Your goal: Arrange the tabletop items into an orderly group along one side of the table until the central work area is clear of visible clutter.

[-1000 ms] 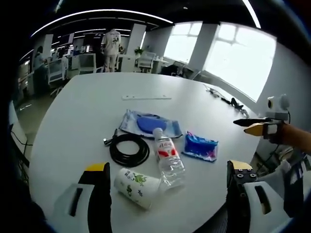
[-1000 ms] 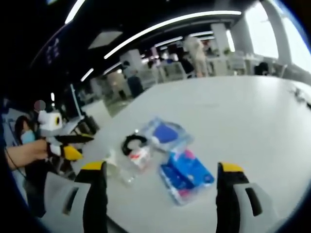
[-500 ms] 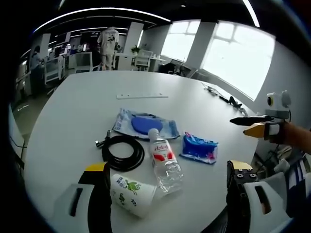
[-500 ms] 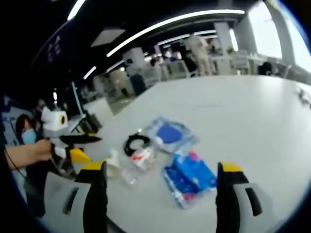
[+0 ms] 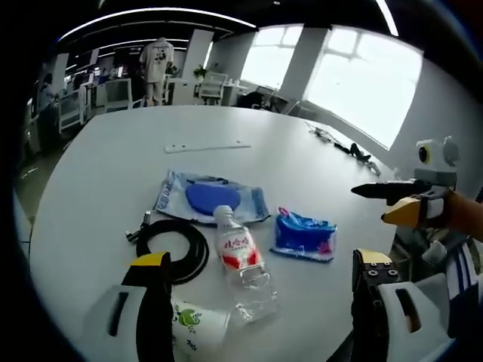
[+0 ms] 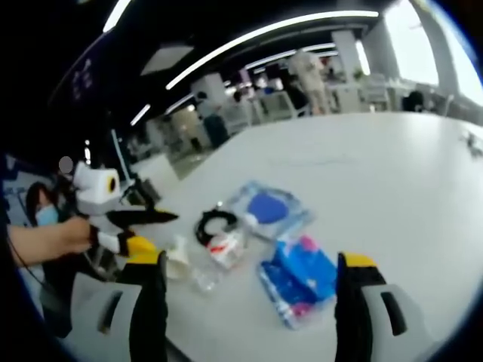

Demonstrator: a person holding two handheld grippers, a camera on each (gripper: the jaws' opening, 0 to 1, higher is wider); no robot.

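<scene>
Several items lie bunched on the round white table [image 5: 90, 173]: a paper cup [image 5: 198, 320] on its side, a clear water bottle [image 5: 240, 264] lying flat, a coiled black cable [image 5: 177, 249], a clear bag with a blue piece inside [image 5: 207, 200], and a blue tissue pack [image 5: 303, 235]. My left gripper [image 5: 261, 260] hangs open above the near edge, its jaws straddling the cup and bottle. My right gripper [image 6: 250, 260] is open too, over the blue pack [image 6: 302, 279] and bottle [image 6: 219, 253]. Each gripper appears in the other's view, hand-held and holding nothing.
A thin white strip [image 5: 198, 147] lies farther back on the table. Dark cables [image 5: 343, 151] trail off the far right edge. Office desks, chairs and a standing person [image 5: 157, 64] are beyond the table. Bright windows are at the right.
Both cameras have shifted slightly, so the items sit lower and nearer in the left gripper view. The items have not moved on the table. Both grippers stay open.
</scene>
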